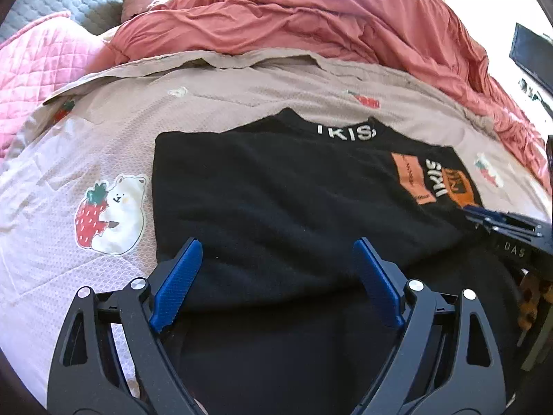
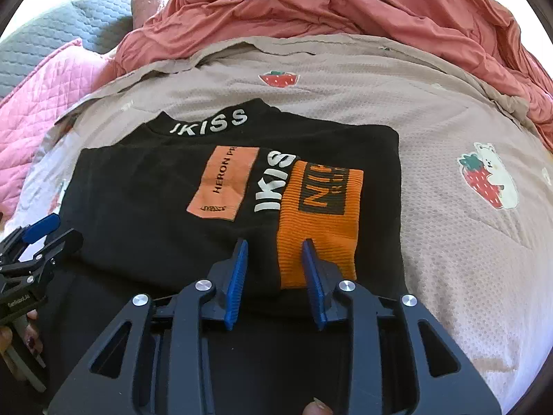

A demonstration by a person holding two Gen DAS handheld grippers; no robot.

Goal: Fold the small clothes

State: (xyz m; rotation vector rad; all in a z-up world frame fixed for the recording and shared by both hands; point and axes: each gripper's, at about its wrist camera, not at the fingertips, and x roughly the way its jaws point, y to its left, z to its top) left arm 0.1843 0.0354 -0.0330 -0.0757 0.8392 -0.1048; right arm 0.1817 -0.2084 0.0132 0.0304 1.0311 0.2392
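The right gripper [image 2: 274, 283] hovers, fingers partly apart, over the black top [image 2: 145, 214]; the left gripper [image 1: 276, 283] gapes wide, empty. Soft, light and limp, the top lies part-folded on the bed [image 2: 449, 242]; pinch its near hem.

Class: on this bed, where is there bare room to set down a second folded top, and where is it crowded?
Free: the bedspread right of the black top, up to the bear print; also the strip between collar and red quilt. Crowded: the near edge, where both tongs hover.
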